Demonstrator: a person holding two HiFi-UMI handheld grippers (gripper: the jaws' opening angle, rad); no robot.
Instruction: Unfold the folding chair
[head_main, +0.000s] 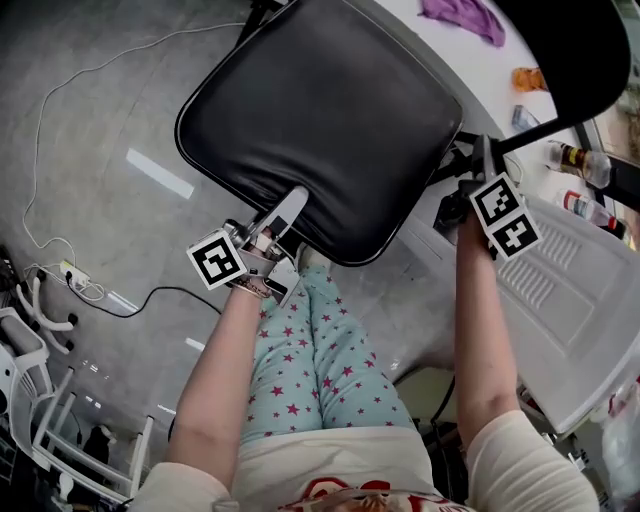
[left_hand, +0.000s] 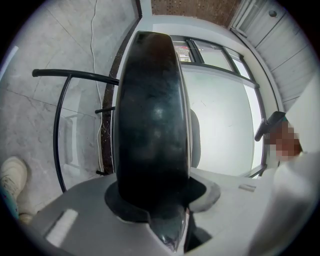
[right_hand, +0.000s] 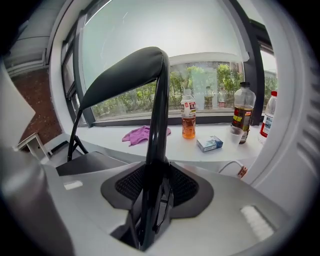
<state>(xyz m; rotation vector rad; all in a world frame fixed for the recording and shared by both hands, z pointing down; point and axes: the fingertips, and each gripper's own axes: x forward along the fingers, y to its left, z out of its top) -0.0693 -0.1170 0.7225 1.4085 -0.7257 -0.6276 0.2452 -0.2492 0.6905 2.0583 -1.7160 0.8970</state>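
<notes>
The folding chair's black padded seat (head_main: 320, 120) fills the middle of the head view, tilted. My left gripper (head_main: 288, 210) is shut on the seat's near edge. In the left gripper view the cushion (left_hand: 150, 125) stands edge-on between the jaws of the left gripper (left_hand: 162, 212), with the black leg tubes (left_hand: 62, 105) behind it. My right gripper (head_main: 468, 172) is shut on the black frame tube (head_main: 540, 128) beside the seat. In the right gripper view that tube (right_hand: 157, 145) rises from the right gripper (right_hand: 150, 202) to the curved backrest (right_hand: 125, 75).
A white sill holds a purple cloth (right_hand: 142, 134), bottles (right_hand: 188, 117) and a small box (right_hand: 210, 143). A ribbed white plastic panel (head_main: 570, 300) lies at the right. A power strip with its cables (head_main: 70, 275) lies on the grey floor, and a white rack (head_main: 30, 400) stands at the lower left. Star-print trouser legs (head_main: 310, 350) stand below the seat.
</notes>
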